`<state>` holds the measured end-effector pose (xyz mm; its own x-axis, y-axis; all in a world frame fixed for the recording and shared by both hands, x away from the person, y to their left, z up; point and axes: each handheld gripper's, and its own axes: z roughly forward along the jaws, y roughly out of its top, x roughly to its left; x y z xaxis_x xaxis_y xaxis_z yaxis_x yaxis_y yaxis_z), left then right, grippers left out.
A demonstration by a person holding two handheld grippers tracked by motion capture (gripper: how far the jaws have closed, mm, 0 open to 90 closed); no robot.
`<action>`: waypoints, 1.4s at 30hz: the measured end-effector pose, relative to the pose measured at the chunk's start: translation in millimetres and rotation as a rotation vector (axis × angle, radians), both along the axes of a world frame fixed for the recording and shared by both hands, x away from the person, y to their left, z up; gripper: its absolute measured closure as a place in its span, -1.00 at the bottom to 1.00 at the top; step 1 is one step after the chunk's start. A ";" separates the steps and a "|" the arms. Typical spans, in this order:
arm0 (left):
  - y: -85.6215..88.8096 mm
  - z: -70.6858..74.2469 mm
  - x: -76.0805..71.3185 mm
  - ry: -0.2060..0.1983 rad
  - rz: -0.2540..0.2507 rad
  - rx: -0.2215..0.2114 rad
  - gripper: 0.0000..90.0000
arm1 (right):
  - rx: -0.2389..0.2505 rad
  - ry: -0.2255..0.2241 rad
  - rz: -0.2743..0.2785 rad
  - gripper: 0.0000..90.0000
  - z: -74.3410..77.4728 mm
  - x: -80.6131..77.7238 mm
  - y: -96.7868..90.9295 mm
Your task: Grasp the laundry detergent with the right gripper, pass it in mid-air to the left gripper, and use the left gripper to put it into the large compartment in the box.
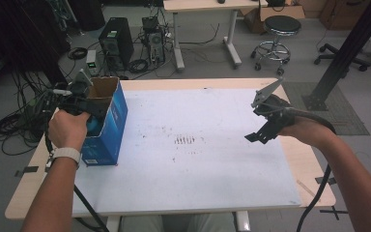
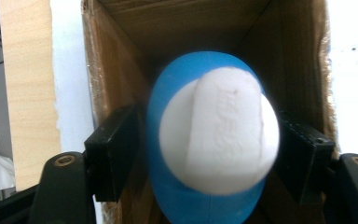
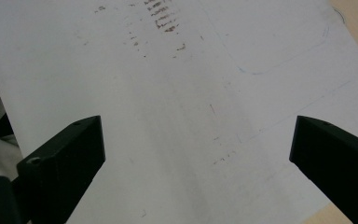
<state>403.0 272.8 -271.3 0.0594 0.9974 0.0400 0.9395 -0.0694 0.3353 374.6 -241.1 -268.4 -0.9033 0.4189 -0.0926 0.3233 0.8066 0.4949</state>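
A blue egg-shaped thing with a white face (image 2: 214, 140) hangs between the jaws of my left gripper (image 2: 209, 158), inside the open top of a cardboard box (image 2: 121, 56). A narrow dark gap shows between the left pad (image 2: 116, 149) and the blue shell, so the pads do not press on it. From above, the left gripper (image 1: 92, 110) reaches into the blue box (image 1: 108, 125) at the table's left edge. My right gripper (image 1: 260, 135) hovers open over the right side of the white mat (image 1: 198, 159), with nothing between its jaws (image 3: 196, 154).
The mat carries dark smudges (image 1: 184, 140) near its middle. Beyond the table are computer towers (image 1: 117, 42), a stool (image 1: 275, 34) and another desk. Cables (image 1: 19, 121) lie on the floor at the left, and a black post (image 1: 348, 48) slants at the right.
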 end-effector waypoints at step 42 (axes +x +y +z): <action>-87.6 102.7 -34.0 -0.055 -0.431 0.028 -0.82 | -0.014 -0.036 0.012 -0.94 24.3 -16.1 4.2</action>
<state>369.0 185.2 -168.6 0.4672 0.8804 0.0814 0.8036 -0.4612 0.3761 358.5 -236.9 -244.1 -0.9042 0.4065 -0.1307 0.2961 0.8173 0.4943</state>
